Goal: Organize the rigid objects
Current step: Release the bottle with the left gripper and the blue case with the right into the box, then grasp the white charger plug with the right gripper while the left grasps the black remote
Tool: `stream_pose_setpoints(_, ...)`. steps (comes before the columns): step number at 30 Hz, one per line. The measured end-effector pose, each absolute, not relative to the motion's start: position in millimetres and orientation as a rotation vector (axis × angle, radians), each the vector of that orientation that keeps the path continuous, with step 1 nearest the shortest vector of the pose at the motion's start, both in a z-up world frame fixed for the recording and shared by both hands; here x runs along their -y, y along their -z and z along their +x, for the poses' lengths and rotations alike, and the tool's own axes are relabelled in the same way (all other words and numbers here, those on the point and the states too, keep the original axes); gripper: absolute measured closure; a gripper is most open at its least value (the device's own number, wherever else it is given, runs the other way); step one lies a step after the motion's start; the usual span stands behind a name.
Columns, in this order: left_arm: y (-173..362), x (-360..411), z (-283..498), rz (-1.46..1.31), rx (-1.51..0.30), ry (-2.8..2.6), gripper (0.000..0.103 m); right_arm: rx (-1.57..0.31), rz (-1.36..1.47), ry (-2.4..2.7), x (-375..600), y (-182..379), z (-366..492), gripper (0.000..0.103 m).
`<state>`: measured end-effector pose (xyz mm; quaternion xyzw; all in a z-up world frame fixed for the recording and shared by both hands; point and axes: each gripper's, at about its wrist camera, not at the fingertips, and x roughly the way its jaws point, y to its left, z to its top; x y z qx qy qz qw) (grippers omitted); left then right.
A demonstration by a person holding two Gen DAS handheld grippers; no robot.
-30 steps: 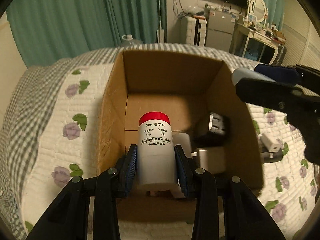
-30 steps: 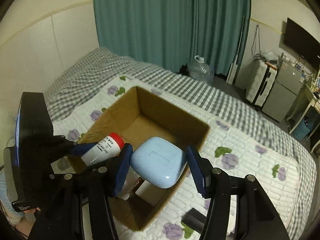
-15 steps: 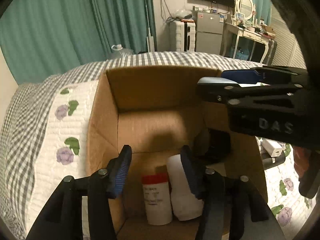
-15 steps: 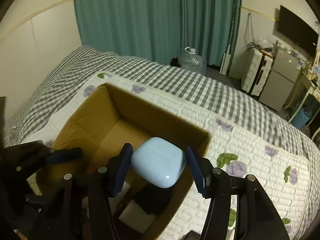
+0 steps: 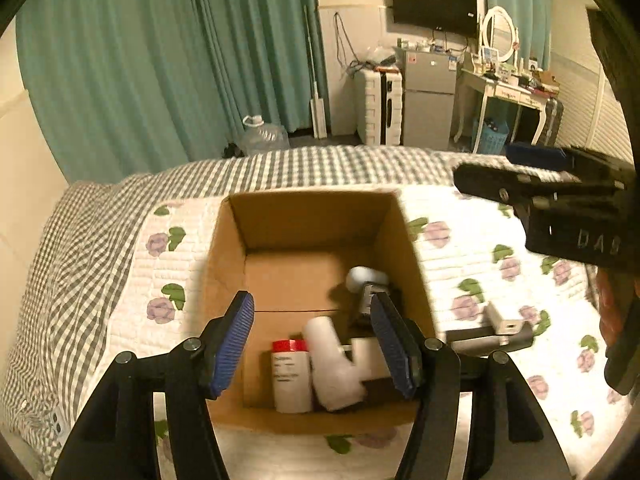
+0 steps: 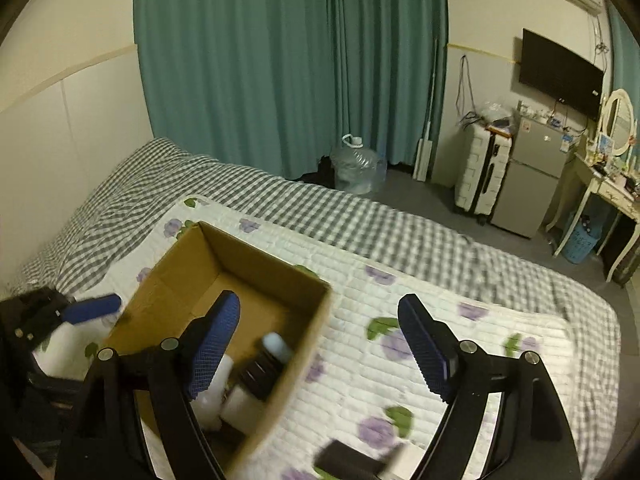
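Observation:
An open cardboard box (image 5: 304, 216) stands on the flowered quilt; it also shows in the right wrist view (image 6: 192, 268). Inside lie a white bottle with a red cap (image 5: 291, 376), a white bottle (image 5: 334, 364), a pale blue case (image 5: 366, 278) and a dark object (image 5: 374, 304). My left gripper (image 5: 316, 344) is open and empty above the box's near side. My right gripper (image 6: 320, 344) is open and empty above the box's right wall; it also shows at the right of the left wrist view (image 5: 560, 184). The pale blue case (image 6: 276, 344) shows in the box below it.
A black object with a white block on it (image 5: 492, 330) lies on the quilt right of the box; it also shows in the right wrist view (image 6: 352, 458). Beyond the bed are teal curtains, a water jug (image 6: 356, 164), a suitcase, a small fridge and a dressing table.
My left gripper let go of the red-capped bottle into the box and rose, open. My right gripper let go of the pale blue case, which now lies in the box, and opened wide.

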<state>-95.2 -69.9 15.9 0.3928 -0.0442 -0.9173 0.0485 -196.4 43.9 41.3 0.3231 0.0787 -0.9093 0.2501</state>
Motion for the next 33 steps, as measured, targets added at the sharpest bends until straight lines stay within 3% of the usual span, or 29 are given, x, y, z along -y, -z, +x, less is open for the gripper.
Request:
stream_pose_setpoints(7,-9.2,20.2,-87.4,1.191,0.079,2.824,0.039,-0.266,0.959,2.482,-106.5,-26.2,-167.0,0.022)
stream_pose_setpoints(16,22.3,-32.2,-104.9,1.28,0.052,2.823,0.039,-0.185,1.297,2.495,-163.9,61.7,-169.3,0.022)
stream_pose_setpoints(22,42.8,-46.9,-119.2,1.302,0.02,2.803,0.039,-0.117,1.367,2.413,-165.4,103.9,-177.0,0.022)
stream_pose_setpoints(23,46.3,-51.1,-122.1,1.307,0.026,2.802,0.039,-0.115,1.366,2.401,-163.0,110.1,-180.0,0.025)
stream_pose_setpoints(26,55.5,-56.6,-127.6,1.315,0.045,2.797,0.039,-0.111,1.394,2.348,-158.2,127.1,-187.9,0.049)
stream_pose_setpoints(33,80.6,-69.0,-130.6,1.391,0.161,2.801,0.039,-0.159,1.346,2.332,-202.0,123.8,-180.6,0.061)
